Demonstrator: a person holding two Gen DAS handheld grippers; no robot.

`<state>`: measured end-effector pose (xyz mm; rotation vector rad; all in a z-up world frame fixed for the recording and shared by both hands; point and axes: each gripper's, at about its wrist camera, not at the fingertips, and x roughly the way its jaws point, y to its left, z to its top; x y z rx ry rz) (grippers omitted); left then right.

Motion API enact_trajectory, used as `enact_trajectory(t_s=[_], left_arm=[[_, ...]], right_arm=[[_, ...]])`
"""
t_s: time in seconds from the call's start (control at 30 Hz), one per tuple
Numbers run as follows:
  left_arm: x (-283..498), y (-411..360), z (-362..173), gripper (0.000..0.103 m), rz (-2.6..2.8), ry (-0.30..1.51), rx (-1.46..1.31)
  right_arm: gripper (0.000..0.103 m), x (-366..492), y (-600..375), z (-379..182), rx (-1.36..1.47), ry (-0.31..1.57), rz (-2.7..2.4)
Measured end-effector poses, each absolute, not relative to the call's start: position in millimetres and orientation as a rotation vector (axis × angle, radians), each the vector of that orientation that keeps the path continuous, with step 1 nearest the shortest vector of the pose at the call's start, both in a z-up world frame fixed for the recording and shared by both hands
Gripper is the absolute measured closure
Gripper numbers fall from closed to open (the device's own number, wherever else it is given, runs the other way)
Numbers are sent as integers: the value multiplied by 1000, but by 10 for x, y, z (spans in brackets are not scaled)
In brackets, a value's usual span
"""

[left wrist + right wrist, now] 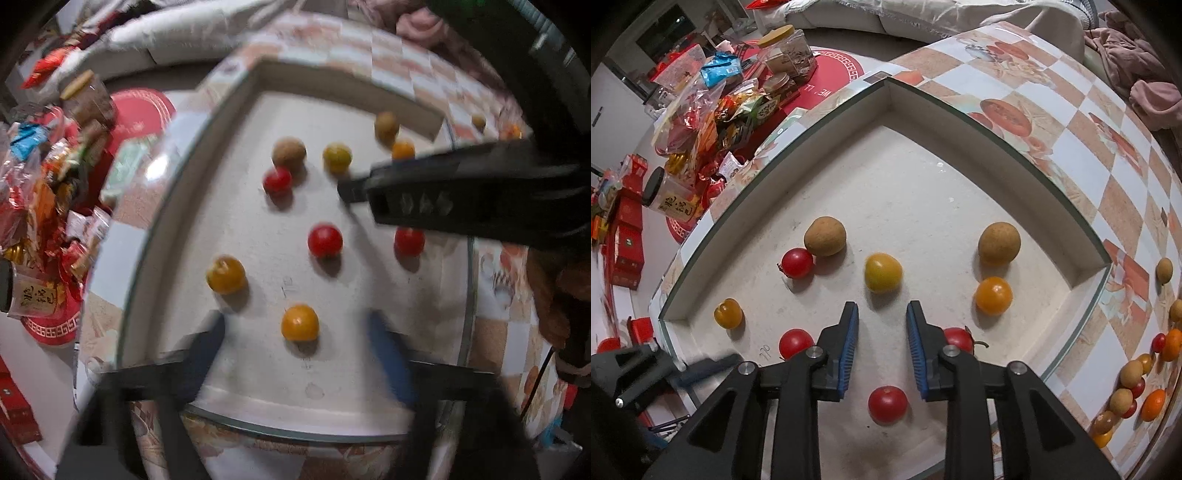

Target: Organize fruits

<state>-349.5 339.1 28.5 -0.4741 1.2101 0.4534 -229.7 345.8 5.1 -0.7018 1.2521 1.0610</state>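
Note:
A shallow white tray (1015,155) (236,99) holds small fruits: red tomatoes (887,403) (796,262) (325,240), yellow and orange tomatoes (882,272) (993,295) (299,322) (225,274), and brown longans (825,236) (998,243) (289,151). My right gripper (882,312) is open and empty above the tray, just short of the yellow tomato. It also shows in the left wrist view (424,195). My left gripper (295,325) is open around the orange tomato at the tray's near edge, blurred.
A pile of loose fruits (1137,384) lies on the checkered tablecloth (1071,110) right of the tray. Snack bags and jars (731,96) crowd a red table (842,74) to the left. A sofa (923,18) is behind.

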Motion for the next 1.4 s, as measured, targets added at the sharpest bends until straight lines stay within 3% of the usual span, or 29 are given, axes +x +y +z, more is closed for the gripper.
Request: enact_trajectory(t_s=[0.17, 0.2, 0.27, 0.4, 0.47, 0.6, 0.67, 0.73, 0.77, 0.9, 1.4], left_arm=[[-3454, 3379, 287, 20, 445, 1225, -478], [-3446, 3372, 288, 20, 447, 1228, -471], [-3441, 3364, 297, 20, 458, 1234, -461], [-3464, 3391, 323, 20, 473, 1247, -479], [-3478, 3408, 356, 20, 471, 1248, -491], [-3453, 3416, 411, 20, 475, 1270, -473], [-3438, 3415, 425, 20, 473, 1278, -465], [-3427, 3427, 435, 12, 468, 1276, -469], [-3424, 3424, 443, 5, 466, 1273, -470], [-3391, 3383, 479, 1, 464, 1276, -443], [-3229, 3314, 473, 1, 496, 1374, -390]], right_arm=[[66, -2315, 3451, 55, -702, 1250, 1063], [62, -2314, 3448, 58, -698, 1254, 1060], [38, -2314, 3434, 75, -688, 1251, 1053], [34, -2296, 3385, 225, -633, 1242, 1071], [21, -2267, 3354, 324, -601, 1247, 1078], [18, -2215, 3230, 483, -568, 1252, 1040], [9, -2184, 3150, 509, -561, 1276, 1005], [1, -2145, 3055, 523, -551, 1298, 968], [0, -2122, 2983, 544, -534, 1306, 950], [0, -2080, 2826, 598, -503, 1327, 903], [0, -1977, 2593, 714, -476, 1341, 798]])
